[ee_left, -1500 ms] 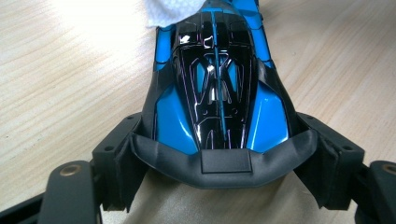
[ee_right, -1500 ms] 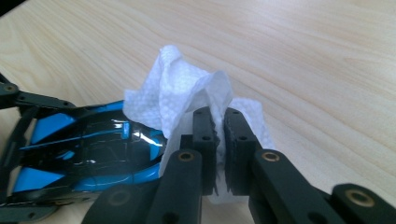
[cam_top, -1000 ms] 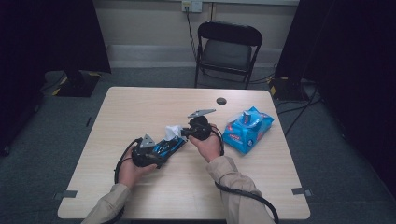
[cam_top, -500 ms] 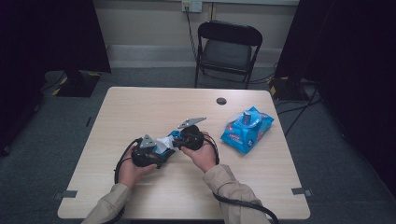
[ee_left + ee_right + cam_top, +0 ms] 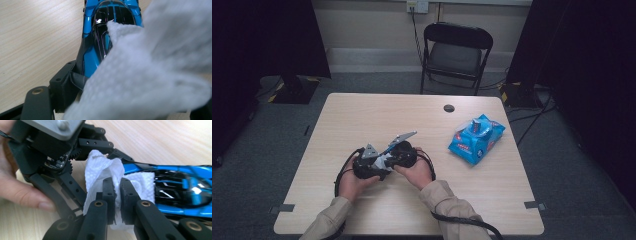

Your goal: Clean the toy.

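Note:
A glossy blue toy car (image 5: 100, 32) lies nose away between the jaws of my left gripper (image 5: 370, 165), which is shut on its sides just above the table. The gripper's left jaw presses the car's flank; the other jaw is hidden behind a white wipe (image 5: 150, 75). My right gripper (image 5: 116, 183) is shut on that wipe (image 5: 100, 167), and the bunched cloth rests on the car's roof (image 5: 180, 192). In the high view the right gripper (image 5: 404, 155) sits tight against the left one, near the table's front middle.
A blue wipe packet (image 5: 476, 139) lies on the wooden table (image 5: 362, 115) to the right. A small black round cap (image 5: 449, 108) sits near the far edge. A black folding chair (image 5: 457, 55) stands behind the table.
My right gripper has moved left and a little down with the wipe, coming up against the left gripper and onto the car. The left hand has stayed still.

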Demonstrator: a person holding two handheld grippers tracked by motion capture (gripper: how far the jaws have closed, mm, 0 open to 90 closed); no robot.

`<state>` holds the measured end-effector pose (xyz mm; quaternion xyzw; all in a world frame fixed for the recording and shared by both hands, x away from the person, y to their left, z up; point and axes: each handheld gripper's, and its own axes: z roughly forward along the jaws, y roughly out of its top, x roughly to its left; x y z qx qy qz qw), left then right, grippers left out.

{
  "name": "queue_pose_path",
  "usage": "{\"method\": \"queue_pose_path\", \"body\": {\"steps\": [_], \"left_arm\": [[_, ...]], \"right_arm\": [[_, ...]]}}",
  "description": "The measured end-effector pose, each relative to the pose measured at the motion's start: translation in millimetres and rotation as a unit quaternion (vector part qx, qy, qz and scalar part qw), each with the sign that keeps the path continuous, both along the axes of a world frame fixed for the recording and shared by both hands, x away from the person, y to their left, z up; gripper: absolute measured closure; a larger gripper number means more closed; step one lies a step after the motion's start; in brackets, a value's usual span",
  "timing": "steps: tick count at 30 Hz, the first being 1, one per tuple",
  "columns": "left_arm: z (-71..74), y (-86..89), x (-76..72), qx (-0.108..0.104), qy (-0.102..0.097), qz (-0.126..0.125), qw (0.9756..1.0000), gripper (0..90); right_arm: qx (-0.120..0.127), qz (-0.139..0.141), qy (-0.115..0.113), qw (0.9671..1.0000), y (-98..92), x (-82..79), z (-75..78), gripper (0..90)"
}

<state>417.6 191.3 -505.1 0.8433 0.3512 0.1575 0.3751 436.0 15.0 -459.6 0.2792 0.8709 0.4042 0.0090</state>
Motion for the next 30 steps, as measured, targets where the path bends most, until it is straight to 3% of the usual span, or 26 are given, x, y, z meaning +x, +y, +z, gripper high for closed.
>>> {"method": "queue_pose_path", "body": {"steps": [10, 23, 30], "left_arm": [[-0.4, -0.5, -0.4, -0.005, 0.004, 0.001, 1.0000, 24.1], [-0.7, -1.0, -0.7, -0.009, 0.006, 0.003, 0.9999, 24.1], [-0.5, -1.0, -0.8, -0.008, 0.007, 0.003, 0.9999, 24.1]], "right_arm": [[0.012, -0.023, 0.013, 0.9996, 4.8, 10.3, -9.1, 83.7], [0.023, -0.055, 0.004, 0.9982, 4.6, 19.8, -6.2, 84.4], [0.017, -0.060, -0.003, 0.9980, 8.6, 23.6, -5.2, 84.4]]}}
